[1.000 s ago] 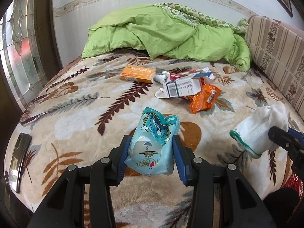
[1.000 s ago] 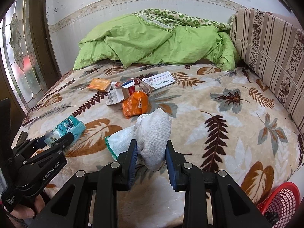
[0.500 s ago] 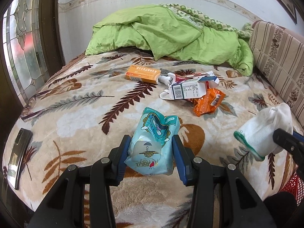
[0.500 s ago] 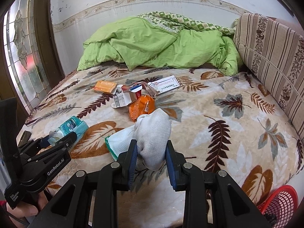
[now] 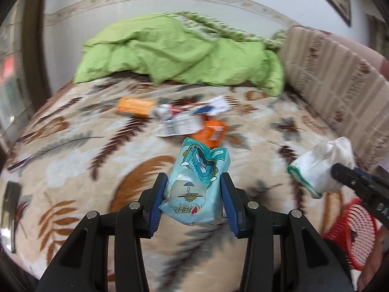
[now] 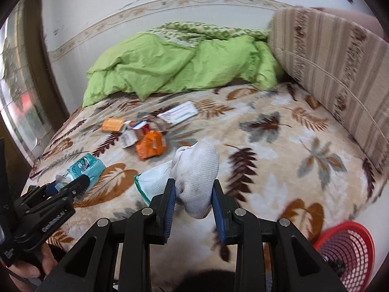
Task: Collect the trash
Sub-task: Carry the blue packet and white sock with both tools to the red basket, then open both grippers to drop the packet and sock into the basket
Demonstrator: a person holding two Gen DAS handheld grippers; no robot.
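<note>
My left gripper [image 5: 193, 185] is shut on a light blue tissue pack [image 5: 198, 182] and holds it above the bed's near edge; the pack also shows in the right wrist view [image 6: 83, 169]. My right gripper [image 6: 193, 189] is shut on a white glove with a green cuff [image 6: 192, 170], also seen at the right of the left wrist view [image 5: 321, 168]. A red mesh basket [image 6: 345, 253] stands on the floor at the lower right, also in the left wrist view [image 5: 352, 233]. More trash lies mid-bed: an orange box [image 5: 135, 107], a white carton [image 5: 181, 125], an orange wrapper [image 6: 150, 144].
The bed has a leaf-print blanket [image 6: 267, 146], a green duvet [image 6: 184, 68] piled at the far side and a striped cushion [image 6: 340, 60] on the right. A dark phone [image 5: 11, 197] lies at the bed's left edge. A glass door is on the left.
Both grippers have swung to the right and pulled back a little with their loads still held. The red basket has come further into both views.
</note>
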